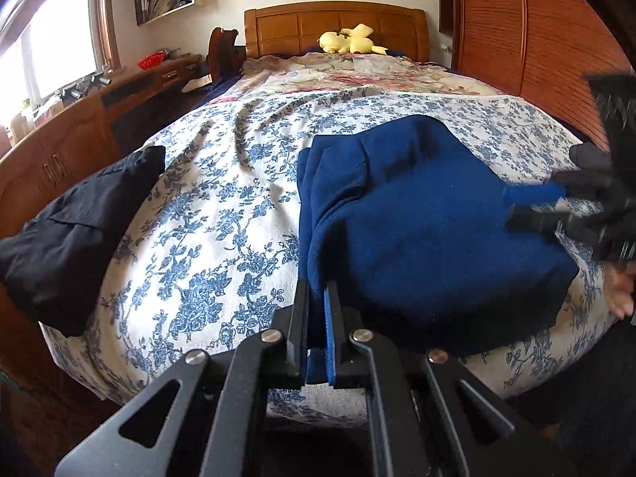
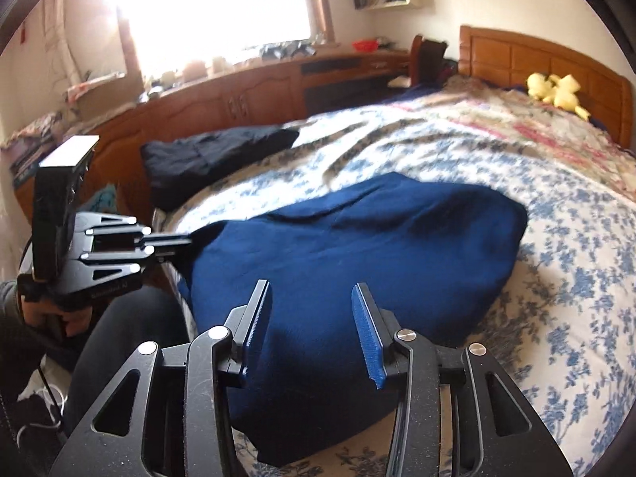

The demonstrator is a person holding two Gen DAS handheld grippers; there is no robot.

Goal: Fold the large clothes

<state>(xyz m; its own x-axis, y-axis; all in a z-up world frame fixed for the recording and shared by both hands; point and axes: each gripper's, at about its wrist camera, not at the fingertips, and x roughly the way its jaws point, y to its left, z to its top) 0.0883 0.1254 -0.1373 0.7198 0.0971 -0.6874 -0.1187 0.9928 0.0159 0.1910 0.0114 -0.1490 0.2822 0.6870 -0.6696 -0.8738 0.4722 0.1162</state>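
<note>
A folded blue garment (image 1: 417, 234) lies on the floral bedspread near the foot of the bed; it also shows in the right wrist view (image 2: 357, 246). My left gripper (image 1: 318, 298) is shut on the garment's near left edge, and it shows in the right wrist view (image 2: 187, 244) pinching that corner. My right gripper (image 2: 312, 318) is open and empty just above the garment's near side. In the left wrist view the right gripper (image 1: 520, 202) hovers at the garment's right edge.
A folded black garment (image 1: 75, 230) lies at the bed's left edge, also in the right wrist view (image 2: 206, 159). A yellow plush toy (image 1: 351, 39) sits by the headboard. A wooden cabinet (image 2: 222, 107) runs along the left side. A wooden wardrobe (image 1: 528, 39) stands on the right.
</note>
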